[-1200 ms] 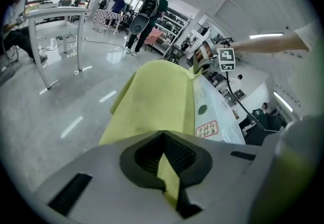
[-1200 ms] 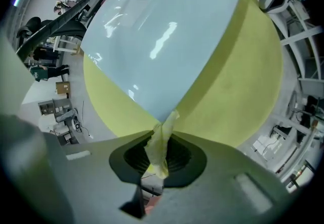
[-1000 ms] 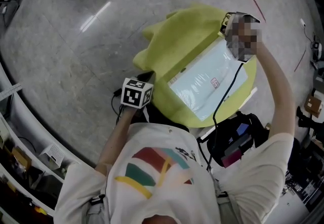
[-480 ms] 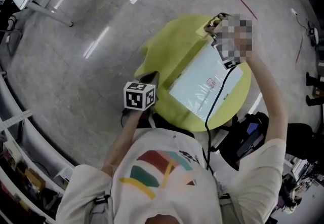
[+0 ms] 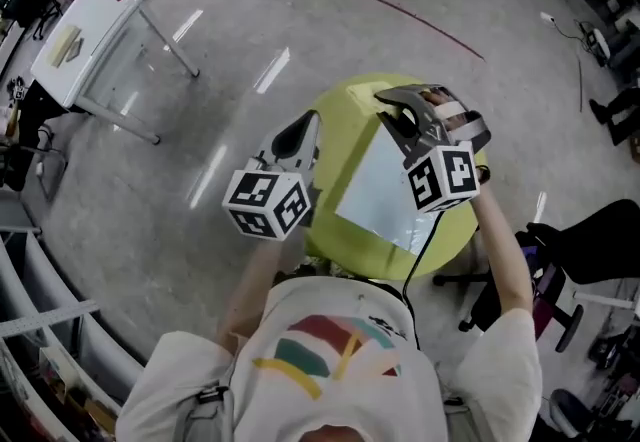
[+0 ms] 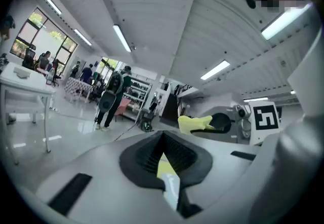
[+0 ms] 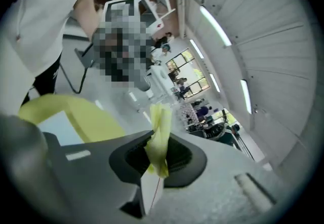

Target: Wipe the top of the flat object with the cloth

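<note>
Both claws are held up in the air above a round yellow-green counter (image 5: 350,118), well clear of it. The right claw (image 5: 392,105) is clenched on a strip of yellow cloth (image 7: 161,132), which stands up out of the seam between its jaws; the head view does not show the strip clearly. The left claw (image 5: 303,127) is clenched too. A thin sliver of yellow shows in its seam, and I cannot tell whether that is pinched fabric or something beyond. The flat object (image 5: 375,200), a pale blue-white rectangle, lies on the counter between the 2 claws as the head view frames them. From there, the right claw's marker cube (image 5: 443,177) covers its right-hand corner, and the left claw's marker cube (image 5: 267,202) hangs beside the counter's left edge. A black cable (image 5: 424,252) drops from the right claw across the object's near edge toward the person's shirt (image 5: 330,350). Around the counter the grey floor (image 5: 200,260) carries a red tape line (image 5: 412,17). A white folding table (image 5: 85,30) stands at upper left, and a black office chair (image 5: 590,248) at right. In the left gripper view, a few people (image 6: 109,100) stand far off in the hall.
</note>
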